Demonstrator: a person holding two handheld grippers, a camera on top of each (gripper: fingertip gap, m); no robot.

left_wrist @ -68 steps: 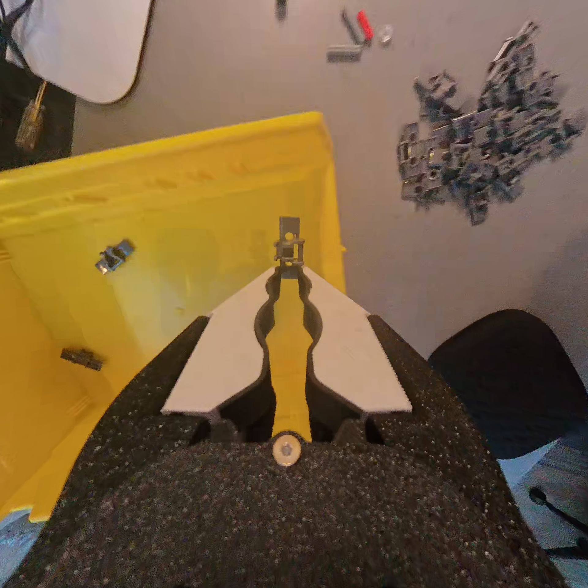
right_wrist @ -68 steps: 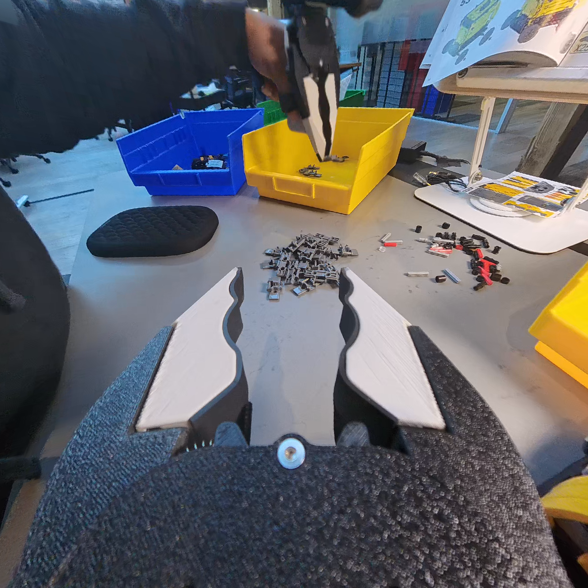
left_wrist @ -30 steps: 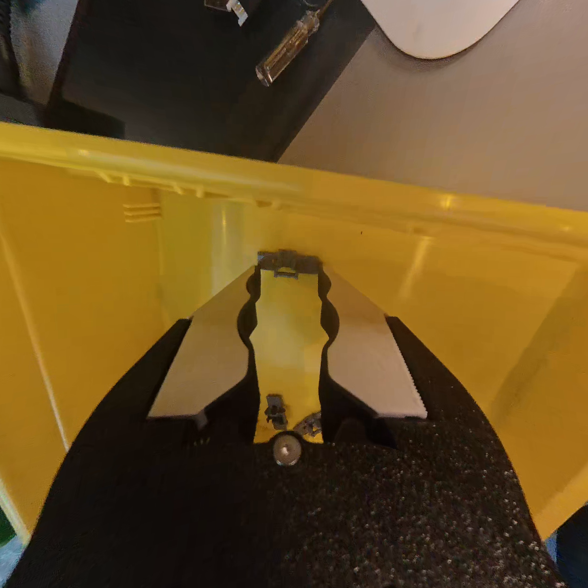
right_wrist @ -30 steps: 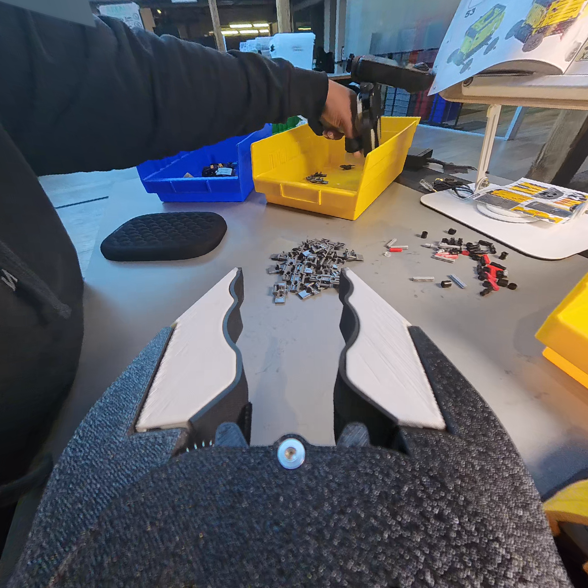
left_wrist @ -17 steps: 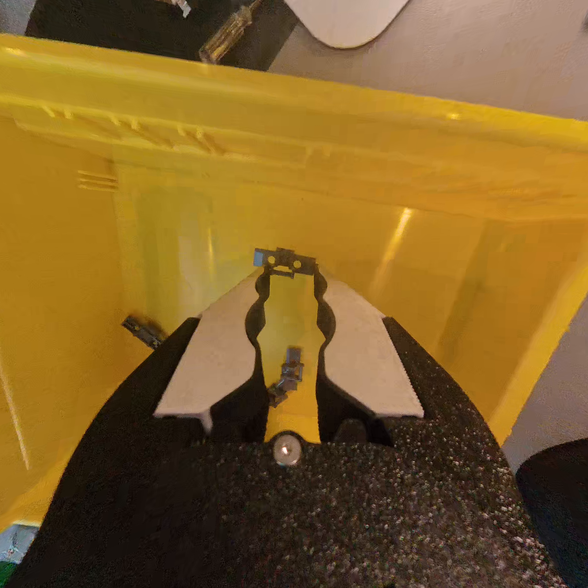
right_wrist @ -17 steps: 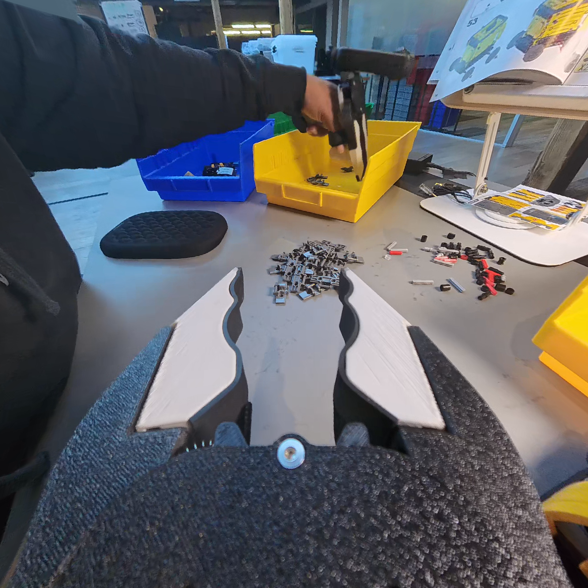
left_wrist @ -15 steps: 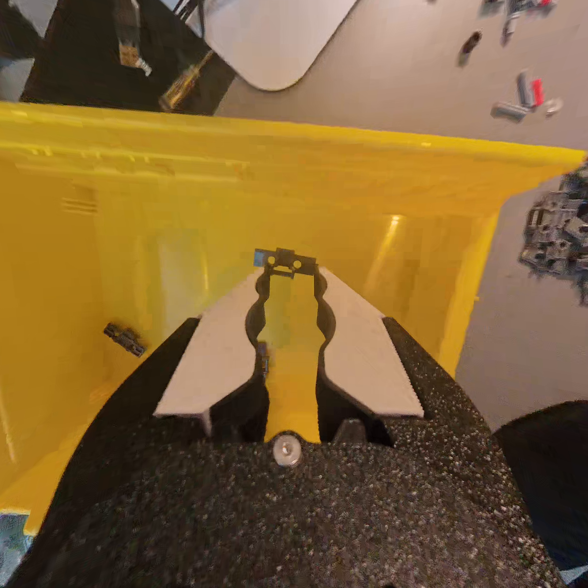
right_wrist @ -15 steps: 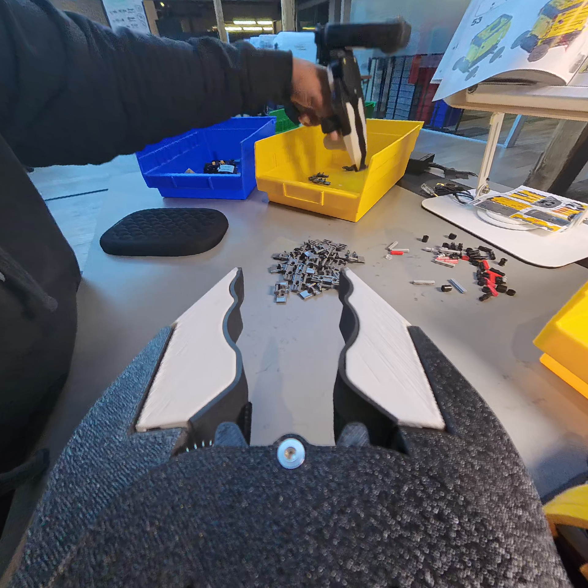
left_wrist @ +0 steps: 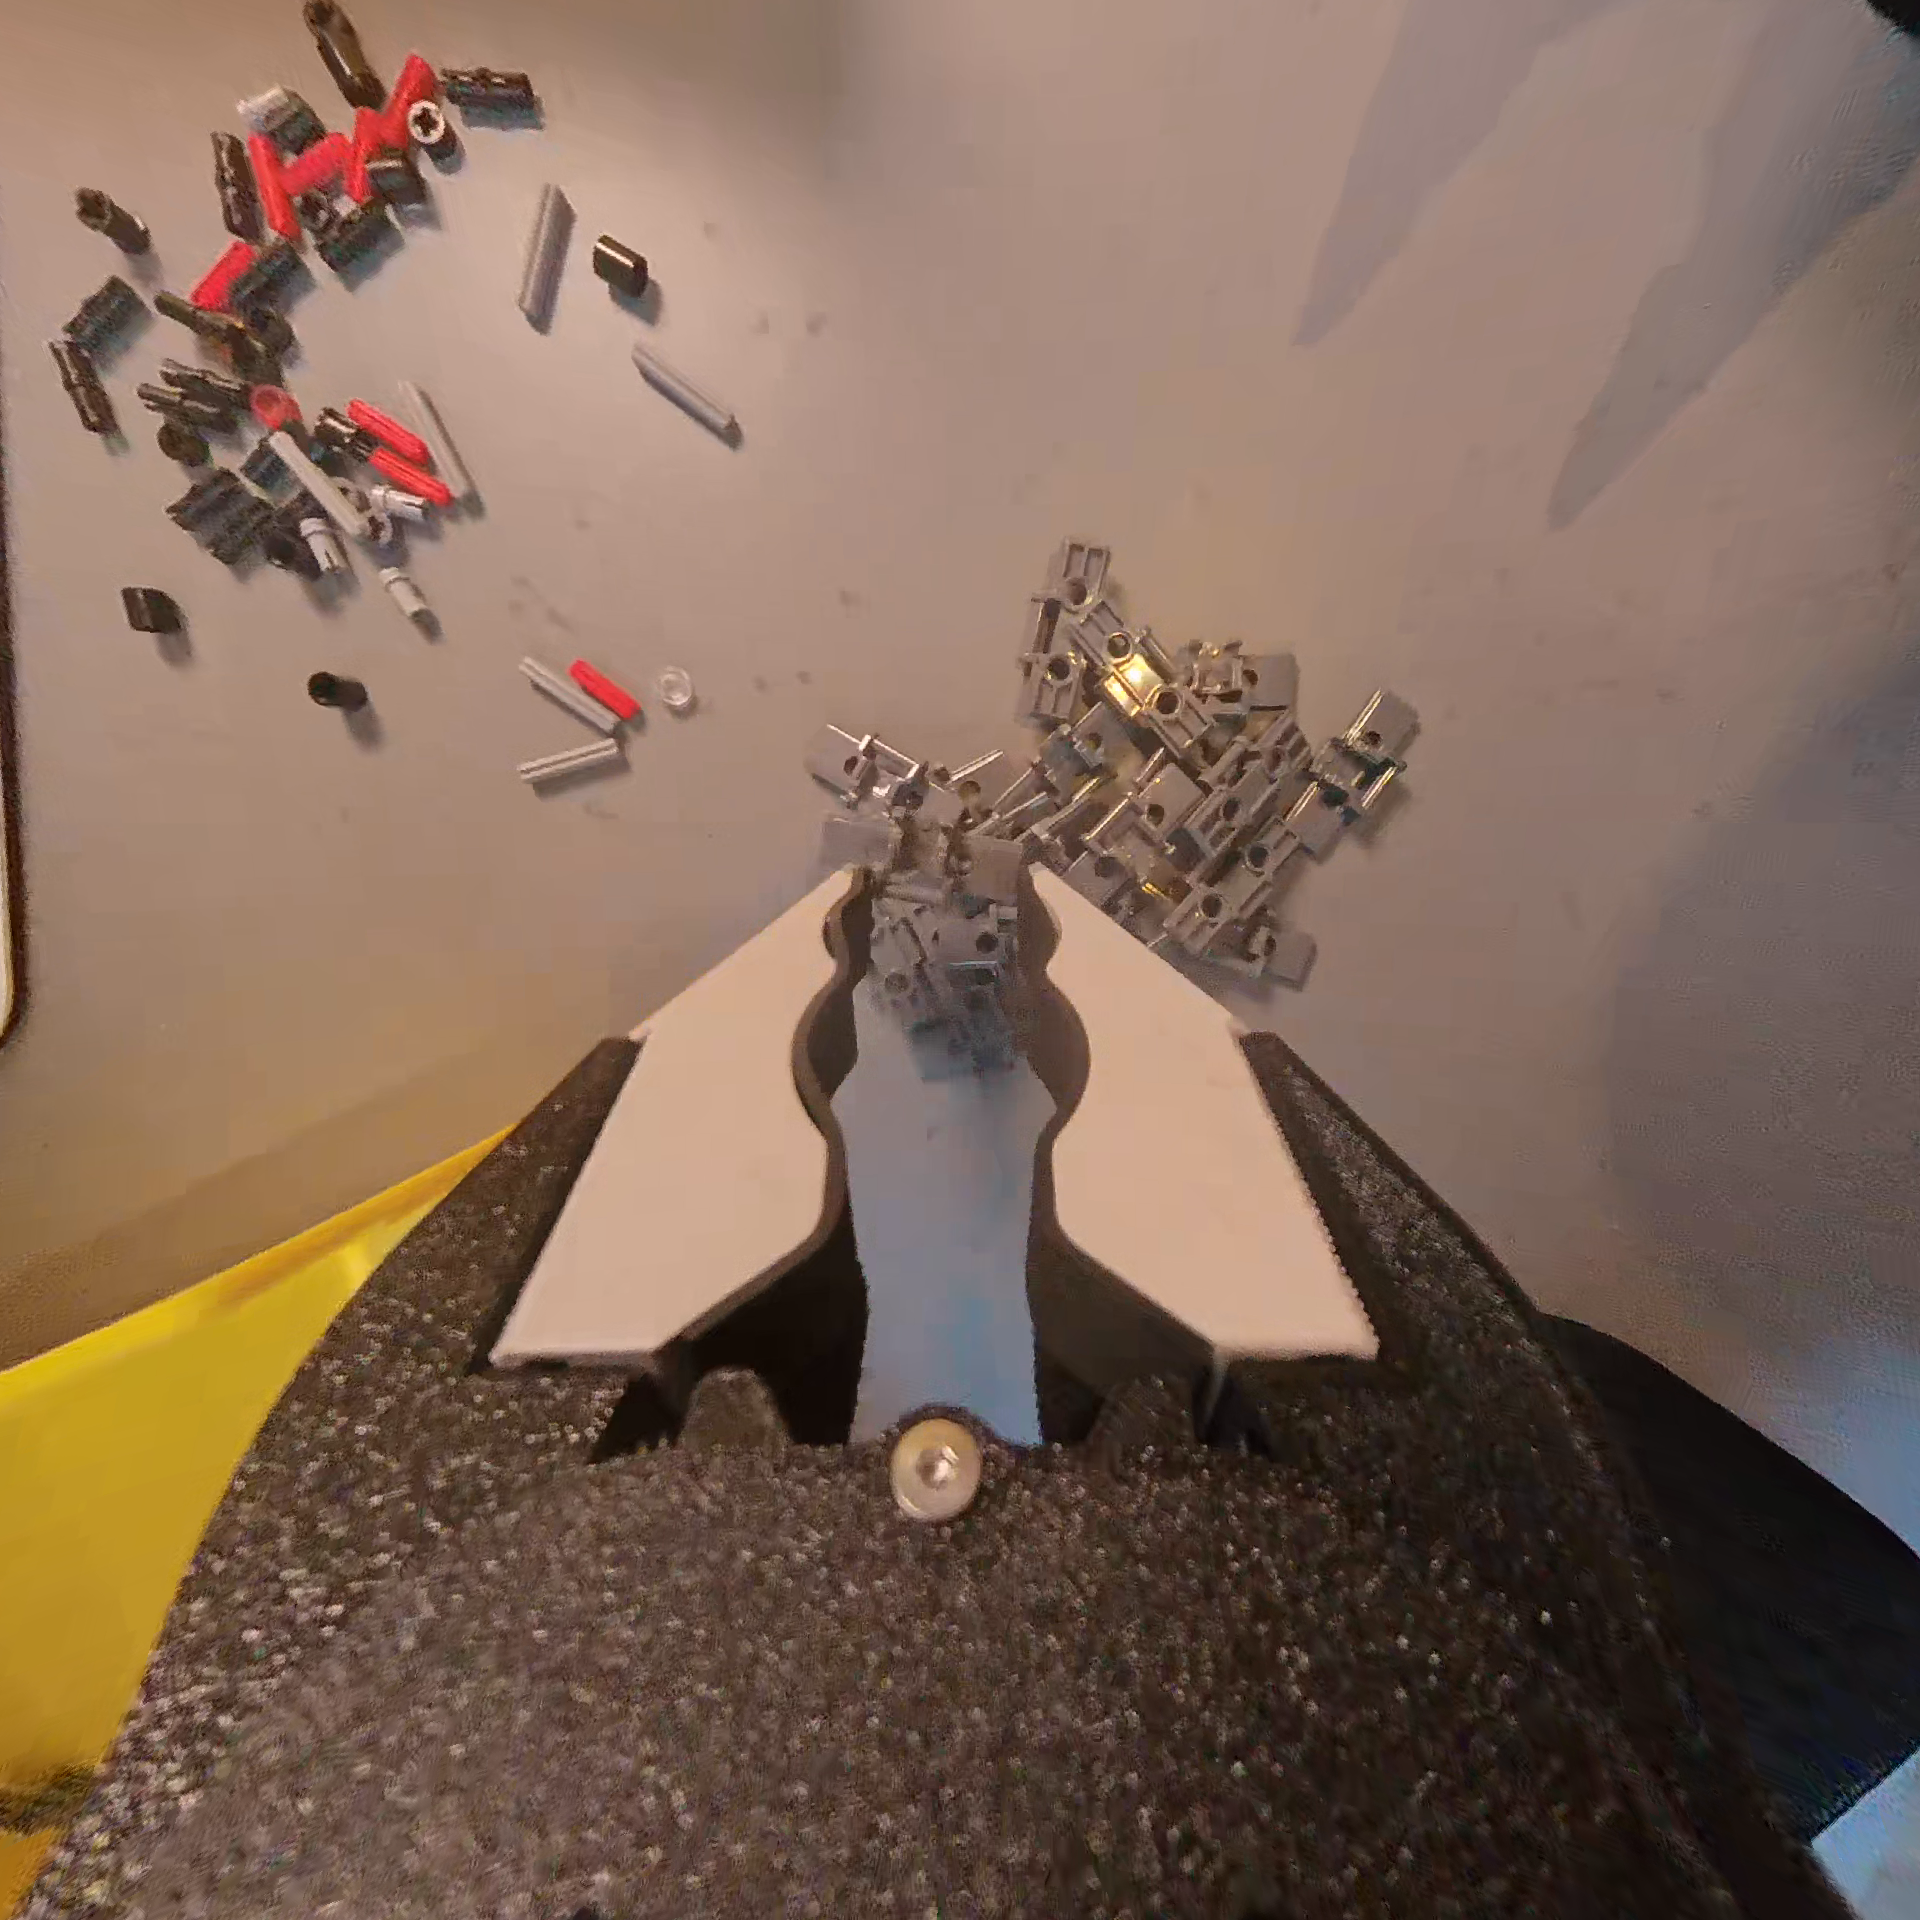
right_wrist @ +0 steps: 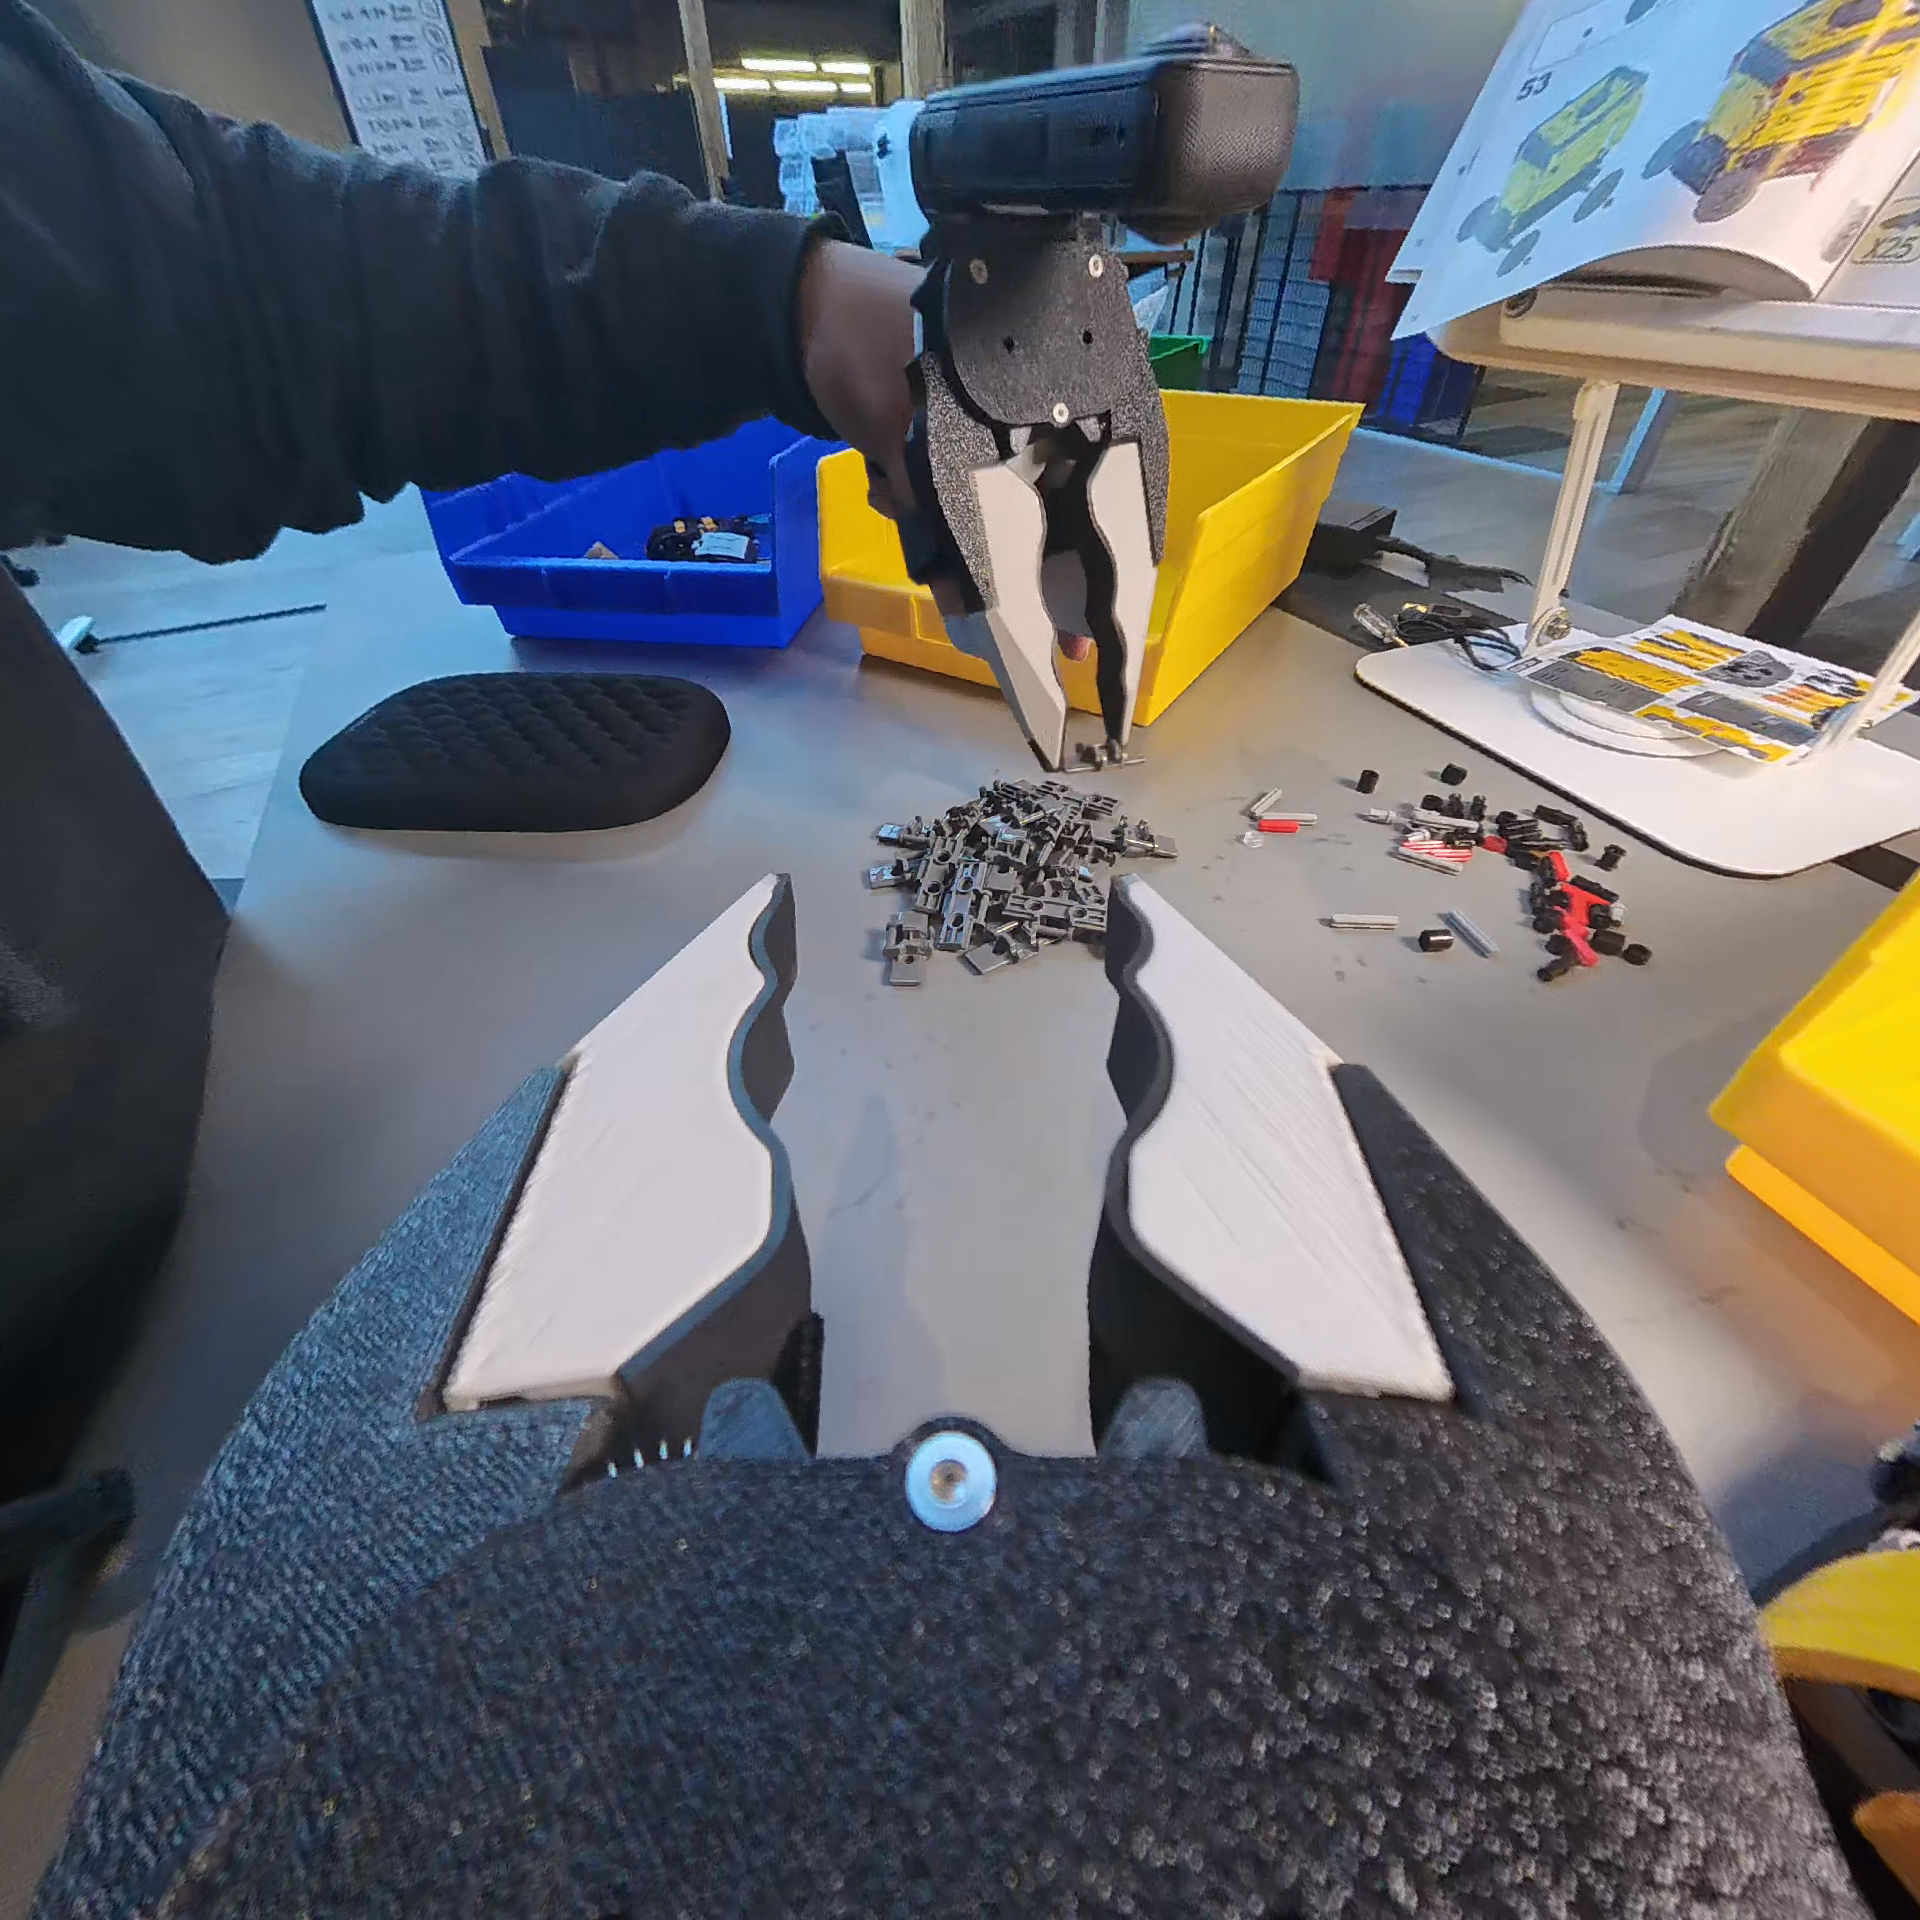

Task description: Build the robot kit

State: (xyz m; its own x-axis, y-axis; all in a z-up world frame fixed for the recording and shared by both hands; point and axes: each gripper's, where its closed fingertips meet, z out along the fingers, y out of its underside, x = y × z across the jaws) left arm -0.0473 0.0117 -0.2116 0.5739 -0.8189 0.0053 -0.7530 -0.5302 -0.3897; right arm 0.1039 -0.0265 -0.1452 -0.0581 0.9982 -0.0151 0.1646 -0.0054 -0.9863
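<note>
A small grey piece (right_wrist: 1103, 754) sits crosswise between the two fingertips of the left tool (right_wrist: 1086, 743), which is clenched on it. The tool points straight down, and a person's hand (right_wrist: 857, 364) in a dark sleeve (right_wrist: 416, 343) holds it. In the right wrist view the piece is low over the grey worktop (right_wrist: 935, 1143), just behind the far edge of a pile of similar grey pieces (right_wrist: 997, 883). I cannot tell if it touches the surface.

In the left wrist view the same piece (left_wrist: 920, 847) is at the tips of the left tool (left_wrist: 940, 883). The pile (left_wrist: 1174, 810) spreads below it and to the right.

The right tool (right_wrist: 945, 894) is released, with its fingers wide apart and nothing between them. It hovers over bare worktop on the near side of the pile, and the tips point at it.

Behind the left tool stands a yellow bin (right_wrist: 1247, 499), with a blue bin (right_wrist: 623, 582) just beside it. A black padded cushion (right_wrist: 520, 748) lies left of the pile. On the right, well apart from the pile, small red, black and grey parts (right_wrist: 1538, 873) are scattered. These parts (left_wrist: 281, 312) also show at the top left of the left wrist view. Further right there is a white base (right_wrist: 1662, 810) with a leaflet, an open booklet (right_wrist: 1714, 156) on a stand above it, and the corner of a second yellow bin (right_wrist: 1849, 1122).
</note>
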